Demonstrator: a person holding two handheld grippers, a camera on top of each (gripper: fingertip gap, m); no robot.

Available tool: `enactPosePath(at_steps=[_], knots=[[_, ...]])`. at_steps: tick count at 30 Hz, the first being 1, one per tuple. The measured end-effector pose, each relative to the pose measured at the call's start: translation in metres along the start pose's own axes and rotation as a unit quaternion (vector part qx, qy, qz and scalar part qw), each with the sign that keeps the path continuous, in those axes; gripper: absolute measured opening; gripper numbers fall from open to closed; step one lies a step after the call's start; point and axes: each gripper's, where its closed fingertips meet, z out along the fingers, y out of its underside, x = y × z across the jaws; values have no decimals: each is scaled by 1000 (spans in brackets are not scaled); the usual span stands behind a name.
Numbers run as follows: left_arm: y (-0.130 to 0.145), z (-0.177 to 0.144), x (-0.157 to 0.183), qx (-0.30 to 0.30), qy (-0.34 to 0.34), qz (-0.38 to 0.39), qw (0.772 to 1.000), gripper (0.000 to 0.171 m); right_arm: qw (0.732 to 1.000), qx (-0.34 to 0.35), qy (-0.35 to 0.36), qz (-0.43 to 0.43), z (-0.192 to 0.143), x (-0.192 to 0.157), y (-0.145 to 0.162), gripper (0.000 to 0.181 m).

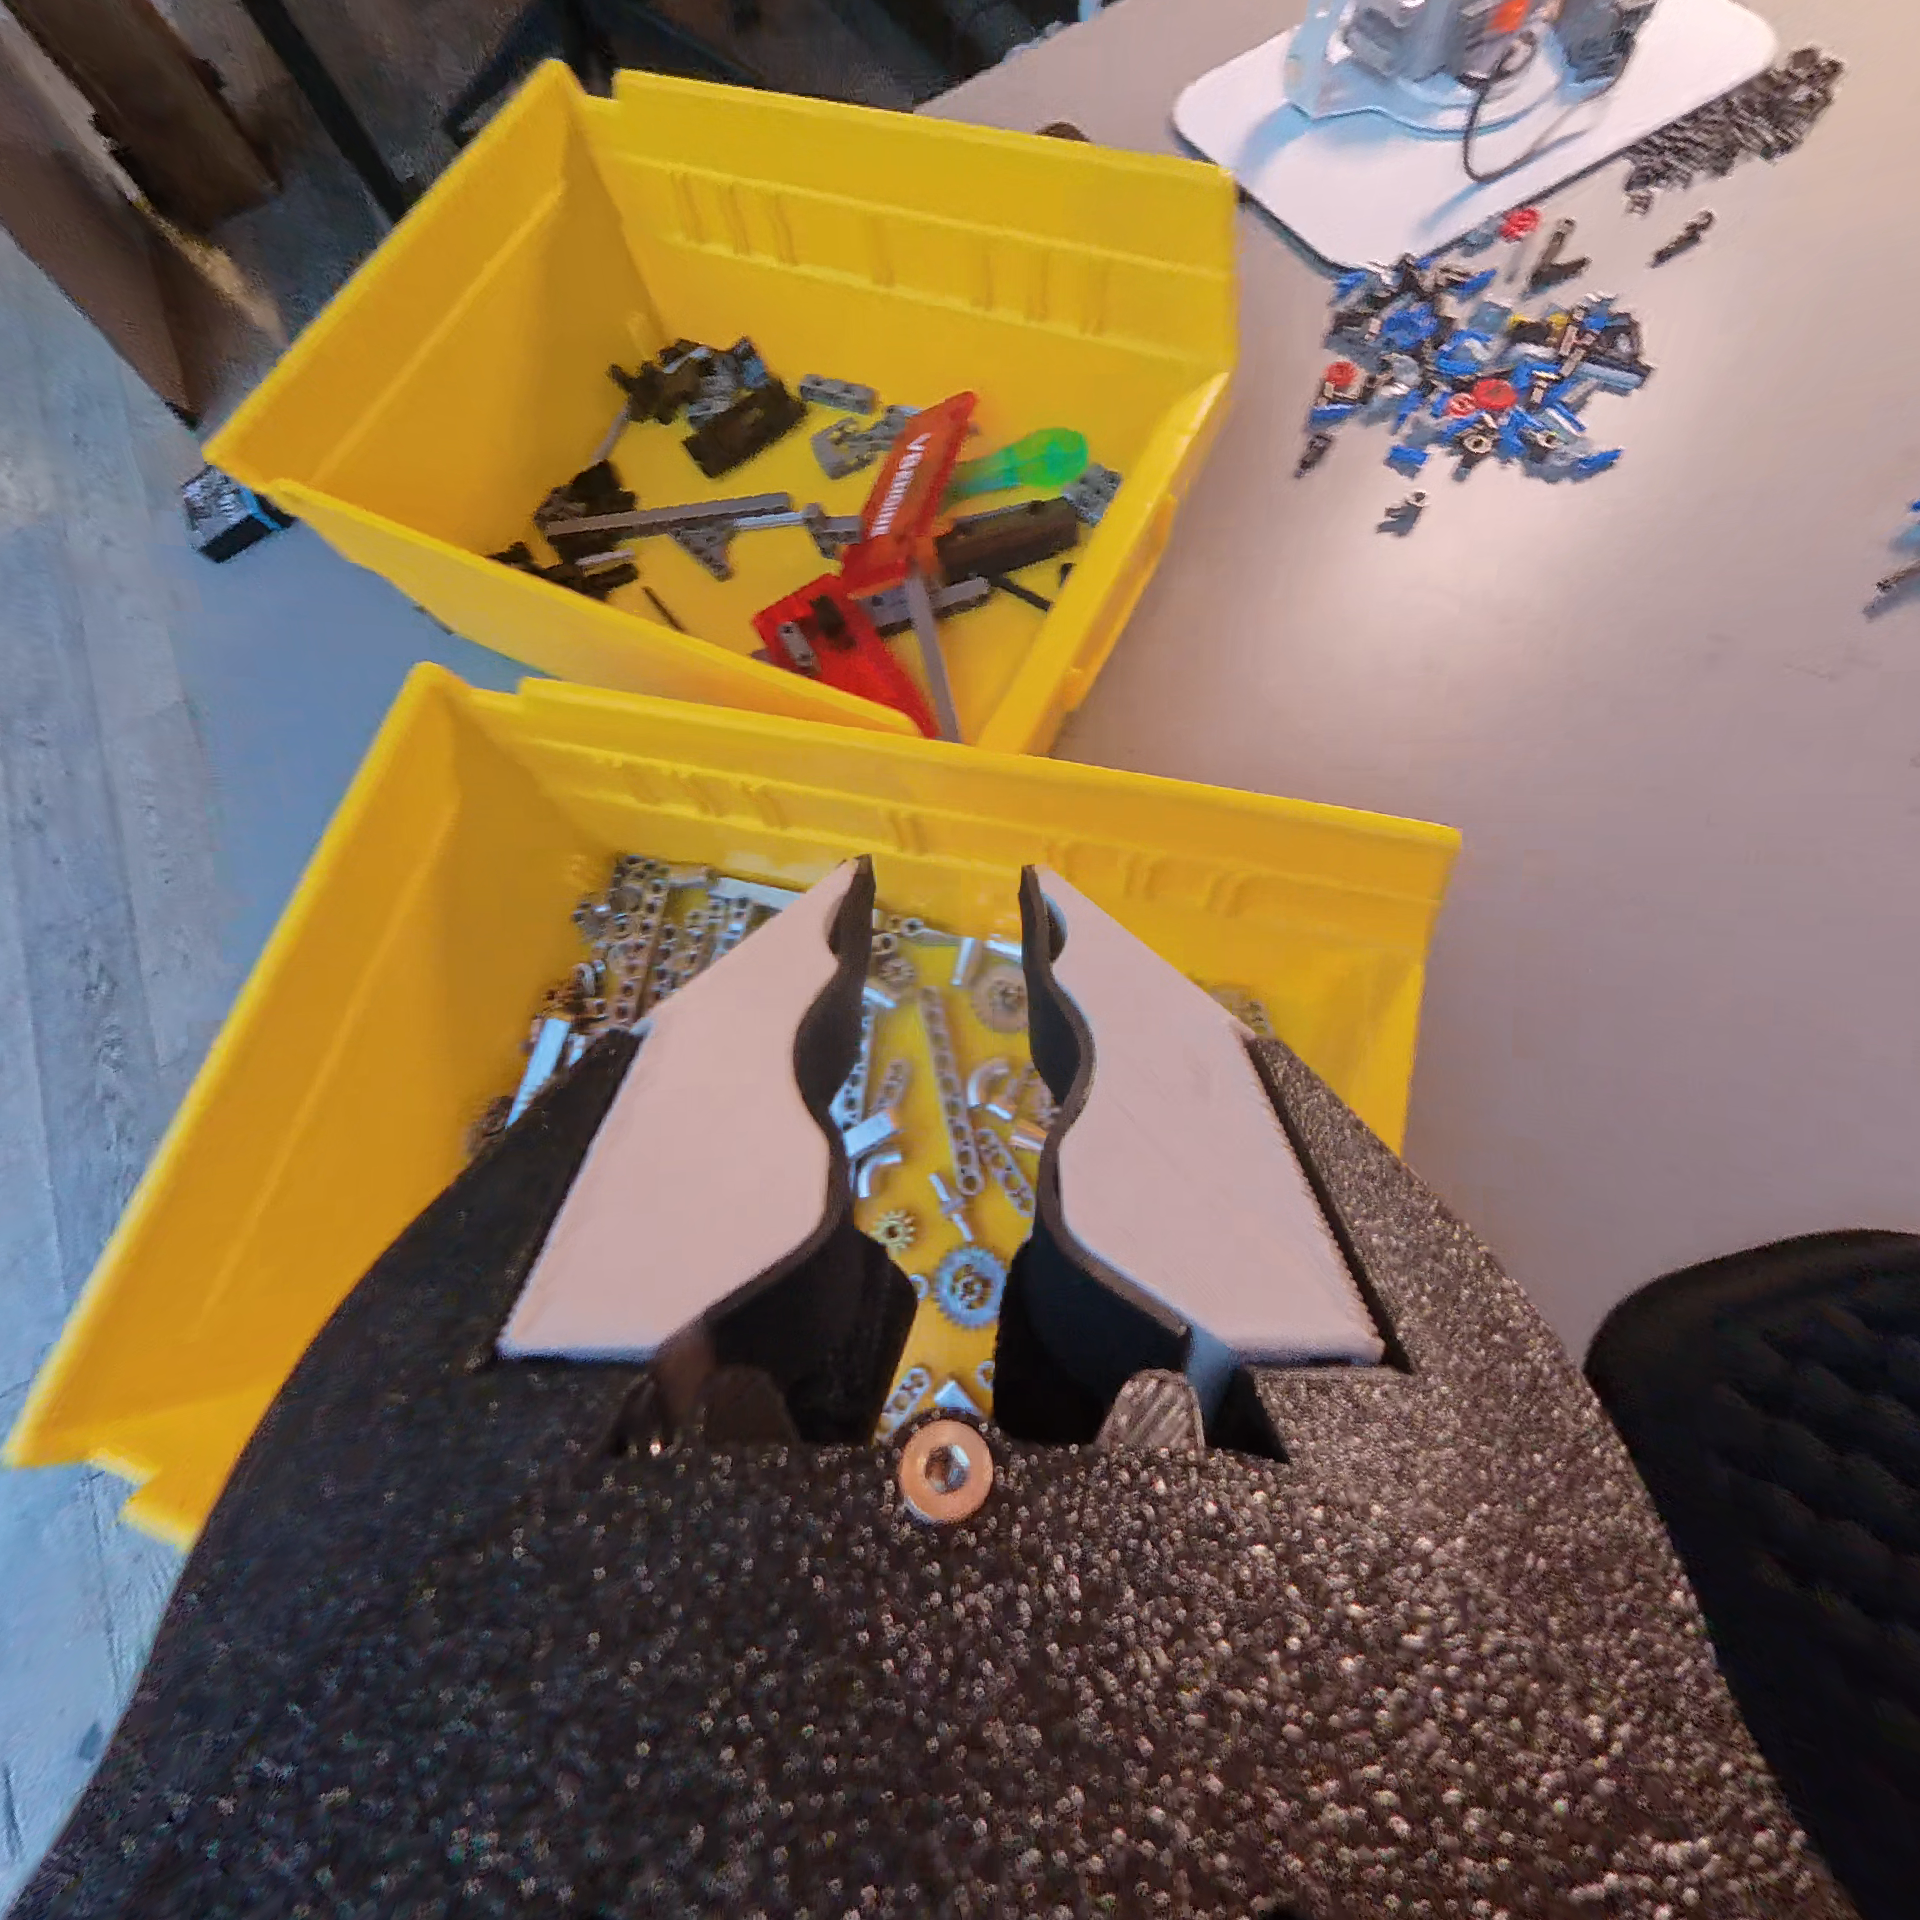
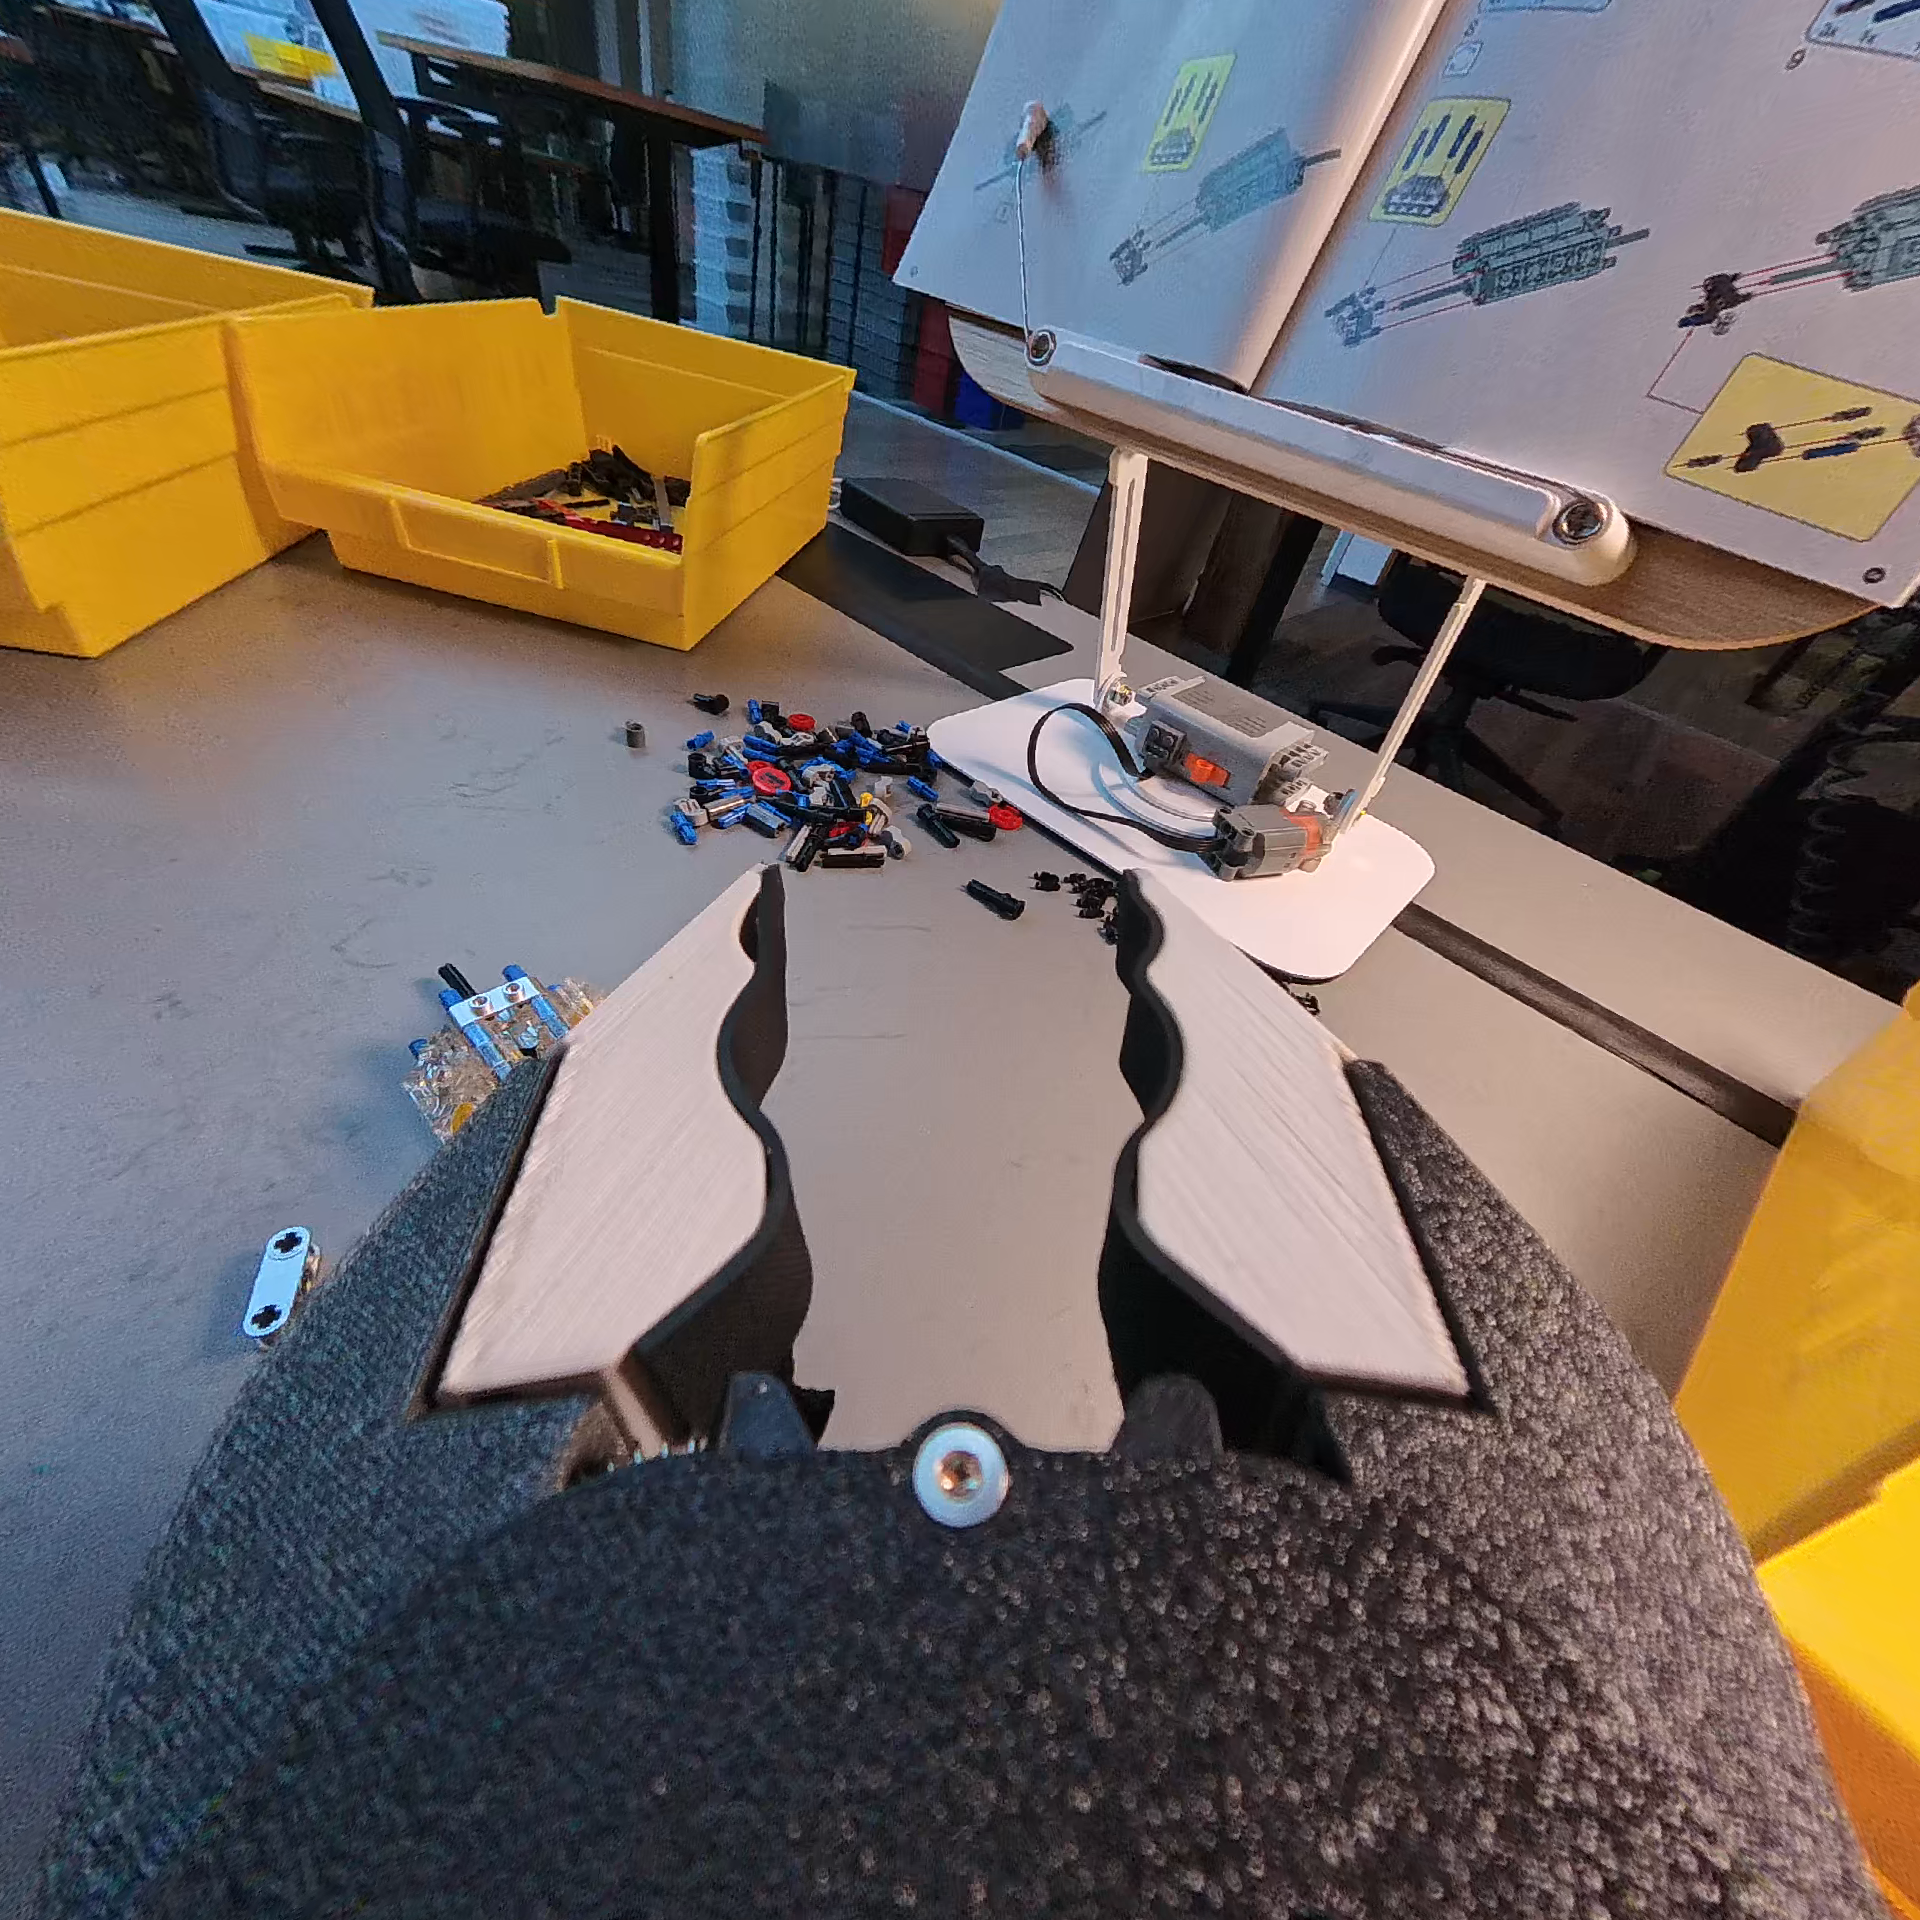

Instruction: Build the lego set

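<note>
My left gripper (image 1: pixel 945 883) is open and empty, hovering over a near yellow bin (image 1: pixel 343 1049) that holds several grey toy-brick beams and gears (image 1: pixel 956 1122). A second yellow bin (image 1: pixel 436 343) behind it holds dark beams, a red transparent part (image 1: pixel 904 499) and a green transparent piece (image 1: pixel 1029 462). My right gripper (image 2: pixel 948 883) is open and empty above the bare grey table (image 2: pixel 312 831). A pile of small blue, black and red pins (image 2: pixel 821 779) lies just beyond its tips. A small grey and blue assembly (image 2: pixel 488 1039) sits left of its left finger.
A stand with an open instruction booklet (image 2: pixel 1455 208) rises from a white base plate (image 2: pixel 1320 914) carrying a grey battery box (image 2: pixel 1216 732) and motor with cable. A grey flat connector (image 2: pixel 278 1278) lies at the left. Yellow bins (image 2: pixel 623 416) stand far left; another yellow bin (image 2: pixel 1829 1299) at right. A black chair (image 1: pixel 1766 1507). Some 45 centimetres of space lies between my two pairs of fingers.
</note>
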Motion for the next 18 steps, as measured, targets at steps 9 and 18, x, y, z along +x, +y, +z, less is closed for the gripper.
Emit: enactPosePath(at_steps=[9, 18], knots=[[54, 7, -4, -212, 26, 49, 976, 43, 1000, 5, -9, 3, -4, -3, -1, 62], [135, 31, 24, -389, 139, 125, 902, 65, 1000, 3, -7, -3, -4, -5, -1, 62]])
